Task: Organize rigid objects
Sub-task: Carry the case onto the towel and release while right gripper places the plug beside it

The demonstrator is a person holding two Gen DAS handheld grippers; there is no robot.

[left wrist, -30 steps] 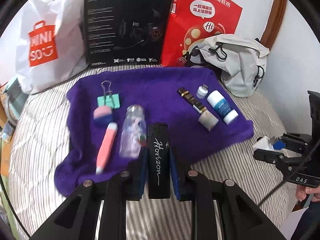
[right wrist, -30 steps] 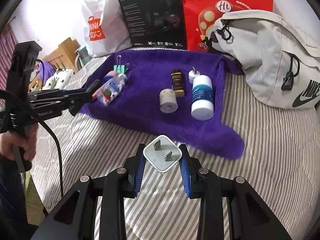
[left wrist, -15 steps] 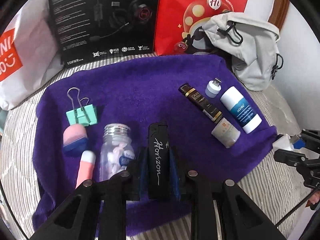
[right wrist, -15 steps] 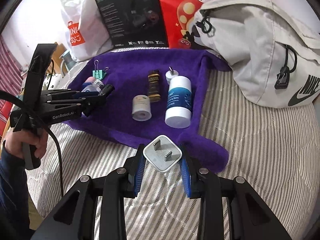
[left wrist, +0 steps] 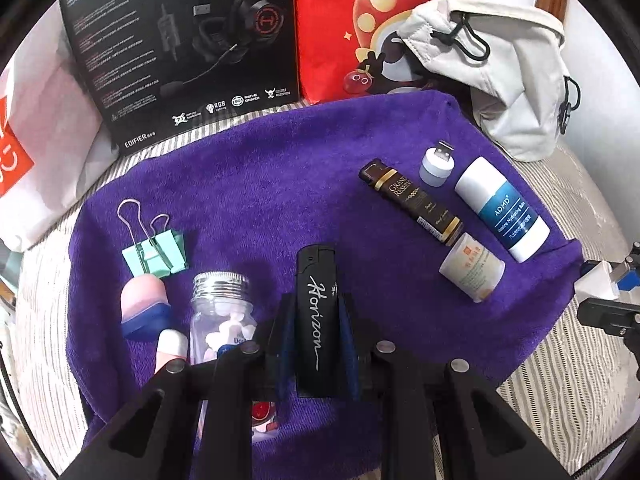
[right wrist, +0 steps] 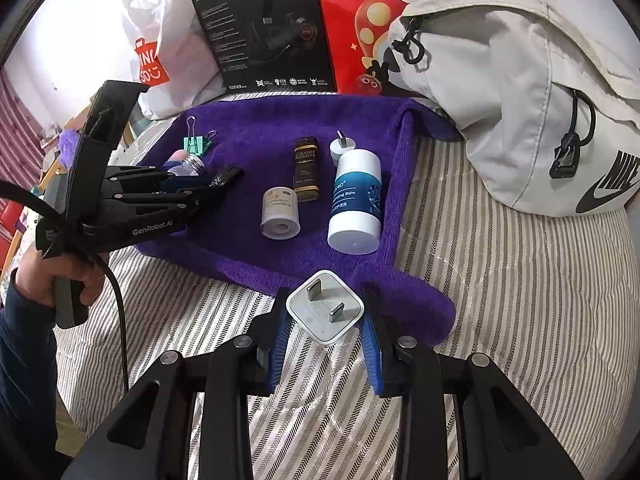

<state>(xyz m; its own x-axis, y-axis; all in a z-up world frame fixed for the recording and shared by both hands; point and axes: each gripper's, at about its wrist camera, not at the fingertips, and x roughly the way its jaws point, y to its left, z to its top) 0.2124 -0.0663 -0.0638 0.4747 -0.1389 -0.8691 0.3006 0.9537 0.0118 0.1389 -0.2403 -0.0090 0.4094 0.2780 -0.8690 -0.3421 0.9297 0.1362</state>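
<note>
The left gripper (left wrist: 316, 320) has its fingers (left wrist: 280, 332) closed down to the width of a black lighter (left wrist: 316, 312) marked "Horizon", which they clamp by its two long sides; the lighter points toward 12 o'clock and is above the near half of the purple towel (left wrist: 260, 168), though whether it touches the cloth cannot be told. At about 9 o'clock from the lighter lies a clear jar (left wrist: 220, 312) with a metal cap, and beyond it a pink and blue piece (left wrist: 144, 308). A green binder clip (left wrist: 156, 252) sits at 10 o'clock. At 2 o'clock lie a dark brown tube (left wrist: 412, 200), a small white USB light (left wrist: 438, 164) and a white balm stick (left wrist: 502, 208) with a blue label; a cream little pot (left wrist: 472, 268) lies on its side at 3 o'clock, just beside the brown tube's near end.

The right gripper (right wrist: 326, 332) has its fingers (right wrist: 372, 340) parted only as far as a white plug adapter (right wrist: 326, 306), which they pinch on two opposite sides, prongs facing up toward the camera. It is over the striped bed (right wrist: 500, 300), just off the towel's near edge at 6 o'clock from the balm stick.

At the back stand a black headset box (left wrist: 180, 48), a red bag (left wrist: 360, 20) and a grey sling bag (left wrist: 512, 64). A hand (right wrist: 52, 276) grips the left tool's handle.
</note>
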